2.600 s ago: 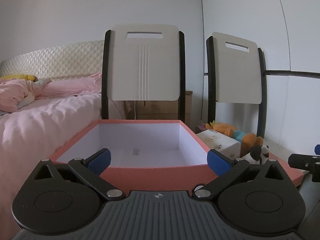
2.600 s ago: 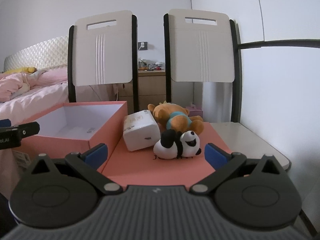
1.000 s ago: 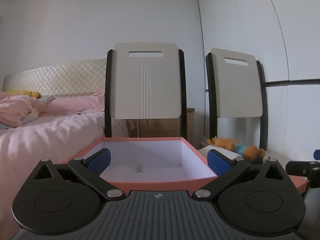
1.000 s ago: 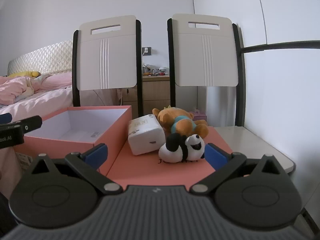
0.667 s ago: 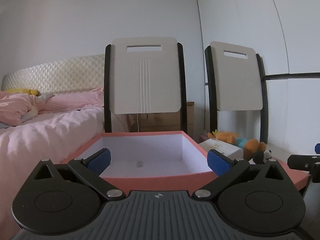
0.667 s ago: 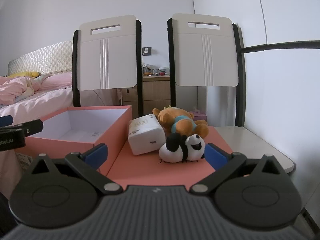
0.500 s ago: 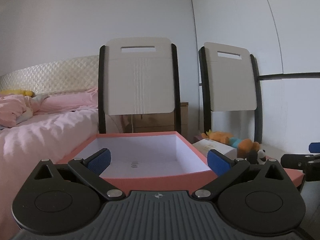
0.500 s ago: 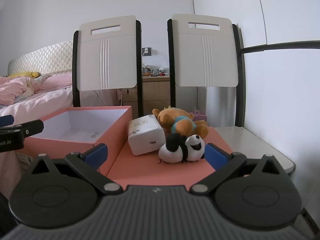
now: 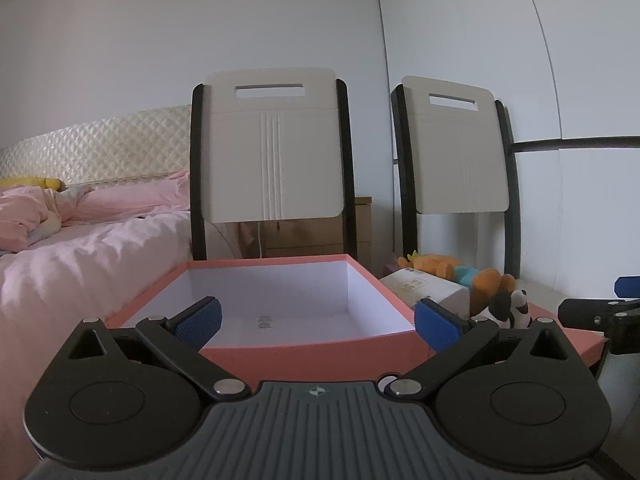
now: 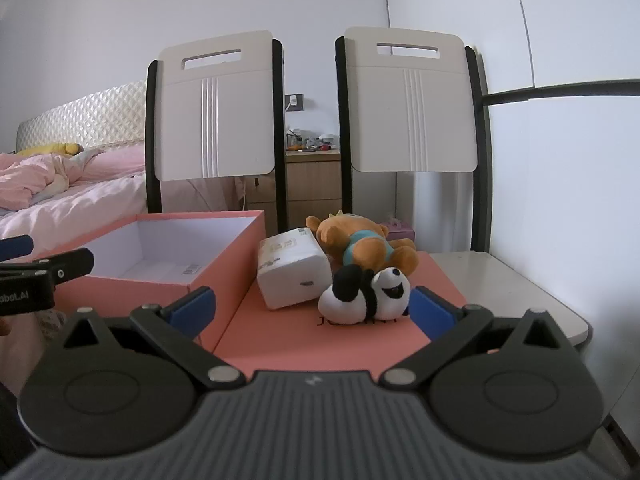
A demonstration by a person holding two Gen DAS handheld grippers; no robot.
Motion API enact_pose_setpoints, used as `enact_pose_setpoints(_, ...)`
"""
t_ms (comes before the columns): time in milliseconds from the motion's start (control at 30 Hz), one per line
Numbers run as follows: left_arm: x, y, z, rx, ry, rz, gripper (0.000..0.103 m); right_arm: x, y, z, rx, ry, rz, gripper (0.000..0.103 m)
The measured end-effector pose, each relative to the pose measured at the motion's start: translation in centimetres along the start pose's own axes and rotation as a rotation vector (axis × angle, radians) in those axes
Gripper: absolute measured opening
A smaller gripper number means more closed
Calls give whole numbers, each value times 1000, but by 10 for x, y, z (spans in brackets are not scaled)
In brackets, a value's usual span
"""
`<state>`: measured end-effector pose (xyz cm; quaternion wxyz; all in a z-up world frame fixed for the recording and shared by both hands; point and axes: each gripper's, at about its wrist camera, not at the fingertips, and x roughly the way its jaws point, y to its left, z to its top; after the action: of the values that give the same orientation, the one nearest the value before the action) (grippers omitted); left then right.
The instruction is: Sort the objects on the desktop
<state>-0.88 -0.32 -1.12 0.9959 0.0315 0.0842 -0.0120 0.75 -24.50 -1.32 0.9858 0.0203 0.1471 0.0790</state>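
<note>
Left gripper: jaws spread wide, holding nothing, hovering at the near edge of the pink box. Over the last half second its view has slid a touch to the right, so the toys sit further into frame than before.

Right gripper: also released and empty, squared up to the toys; its view is unchanged from a moment ago.

Pink box: open and empty inside, only a small printed label on its white floor. It stands at the left edge of the table, its right wall beside the pink lid.

Pink lid: lies flat on the white table, carrying all three objects.

Panda plush: nearest the right gripper, at the lid's middle, touching the white packet.

Bear plush: on its back towards the lid's far edge, behind the panda.

What changed: only a small re-aim on the left; nothing has been lifted.

Meaning for the task: sorting hasn't started, all three pieces are still outside the box. My call: the panda goes first.
</note>
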Motion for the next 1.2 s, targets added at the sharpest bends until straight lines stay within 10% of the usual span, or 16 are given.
enact_pose_setpoints(1200, 3, -7, -5, 25, 20, -14, 103, 0, -8, -1, 7, 7, 4, 103)
